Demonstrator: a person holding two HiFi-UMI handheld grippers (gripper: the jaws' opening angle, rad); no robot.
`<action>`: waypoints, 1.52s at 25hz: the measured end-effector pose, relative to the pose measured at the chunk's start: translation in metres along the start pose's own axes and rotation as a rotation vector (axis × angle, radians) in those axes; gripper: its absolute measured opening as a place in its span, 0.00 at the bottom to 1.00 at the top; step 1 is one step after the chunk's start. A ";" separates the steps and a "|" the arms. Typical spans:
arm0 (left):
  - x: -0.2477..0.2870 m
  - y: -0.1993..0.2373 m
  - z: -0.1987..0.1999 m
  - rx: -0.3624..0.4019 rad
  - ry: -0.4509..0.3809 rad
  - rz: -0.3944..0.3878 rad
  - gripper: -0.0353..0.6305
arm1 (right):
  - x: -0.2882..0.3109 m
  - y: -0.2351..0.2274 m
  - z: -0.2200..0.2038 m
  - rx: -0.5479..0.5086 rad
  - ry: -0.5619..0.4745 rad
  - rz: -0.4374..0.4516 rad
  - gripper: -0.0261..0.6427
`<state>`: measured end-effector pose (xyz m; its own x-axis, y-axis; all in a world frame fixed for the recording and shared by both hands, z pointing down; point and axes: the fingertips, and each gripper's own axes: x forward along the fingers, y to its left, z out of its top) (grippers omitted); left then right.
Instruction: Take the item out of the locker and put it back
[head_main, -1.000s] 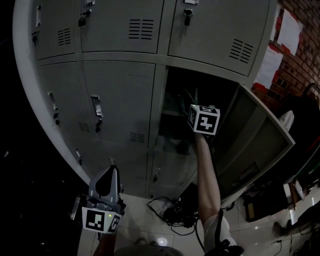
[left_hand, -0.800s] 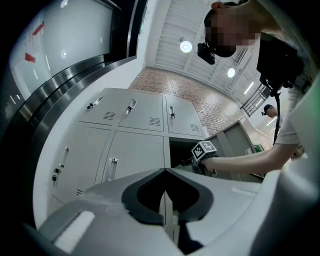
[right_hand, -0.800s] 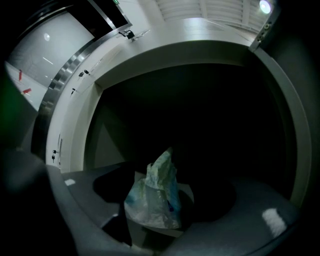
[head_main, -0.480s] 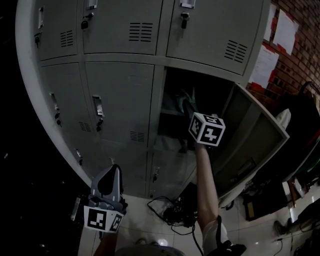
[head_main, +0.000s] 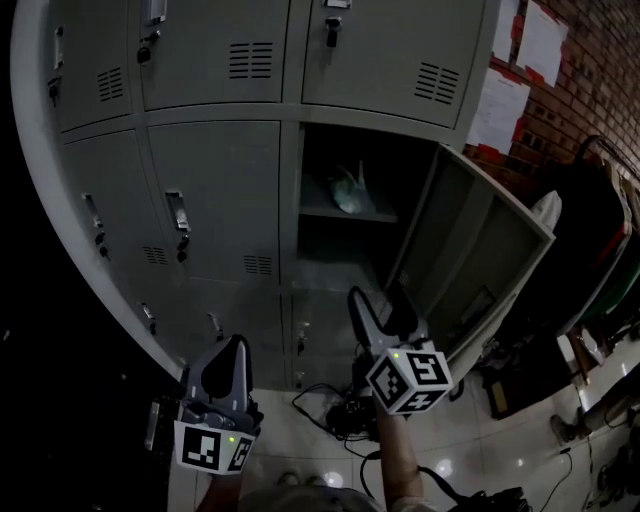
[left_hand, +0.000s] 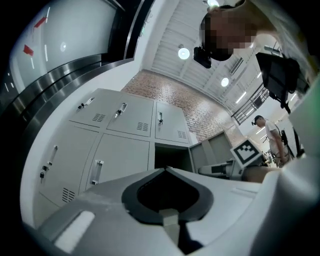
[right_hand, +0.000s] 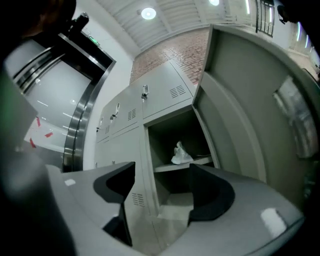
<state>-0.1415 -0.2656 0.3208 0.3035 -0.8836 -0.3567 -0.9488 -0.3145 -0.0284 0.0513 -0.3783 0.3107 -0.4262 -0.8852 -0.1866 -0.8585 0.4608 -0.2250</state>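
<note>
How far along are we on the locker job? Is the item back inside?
Done, apparently: the item lies on the locker shelf. In hand: nothing; the right hand-held gripper has pulled back out, jaws apart and empty, and the left hand-held gripper is shut on nothing. Left: perhaps only the door, which stands open.

The grey left gripper with its marker cube (head_main: 236, 352) is held at the lower left of the frame, jaws pressed together with nothing between them. The grey right gripper (head_main: 378, 308) is held at lower centre on a bare forearm (head_main: 398, 452), jaws spread apart and empty.
</note>
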 end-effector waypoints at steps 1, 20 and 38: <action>-0.002 -0.005 -0.001 -0.010 0.005 -0.012 0.06 | -0.015 0.006 -0.006 0.006 0.007 0.005 0.53; -0.024 -0.052 -0.028 -0.048 0.096 -0.136 0.06 | -0.139 0.059 -0.023 -0.075 -0.009 0.057 0.04; -0.138 -0.103 0.008 -0.080 0.077 -0.118 0.06 | -0.276 0.105 -0.019 -0.068 -0.003 0.028 0.04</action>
<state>-0.0864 -0.1089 0.3655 0.4211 -0.8618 -0.2828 -0.8971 -0.4417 0.0100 0.0735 -0.0871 0.3564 -0.4497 -0.8718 -0.1943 -0.8637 0.4799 -0.1541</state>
